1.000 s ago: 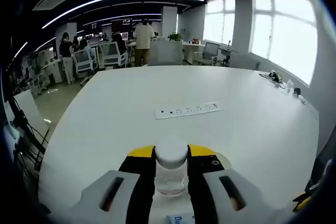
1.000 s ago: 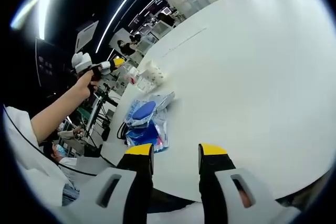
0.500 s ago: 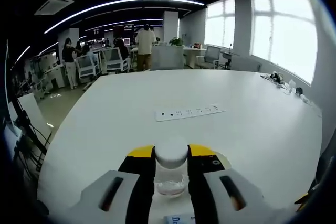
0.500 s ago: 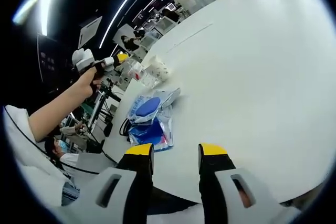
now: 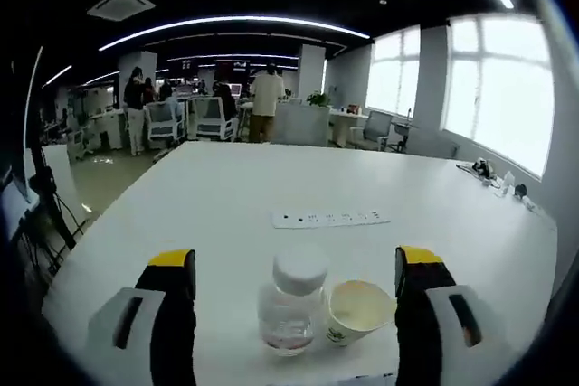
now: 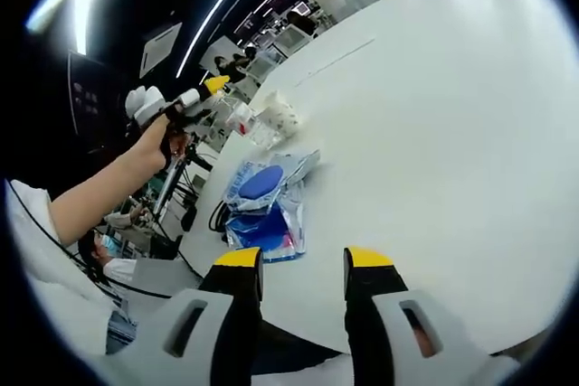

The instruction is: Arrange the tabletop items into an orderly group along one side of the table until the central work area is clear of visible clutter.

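Left hand-held gripper (image 5: 294,264) has let go of the bottle (image 5: 290,305) (jaws wide); right hand-held gripper (image 6: 301,261) narrow, empty.

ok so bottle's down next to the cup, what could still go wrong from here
The left gripper stands open around the bottle, and the paper cup sits tilted right beside it between the jaws; pulling back crookedly could knock either over. In the right gripper view, the blue packet lies near the table edge, so a careless nudge might push it off.
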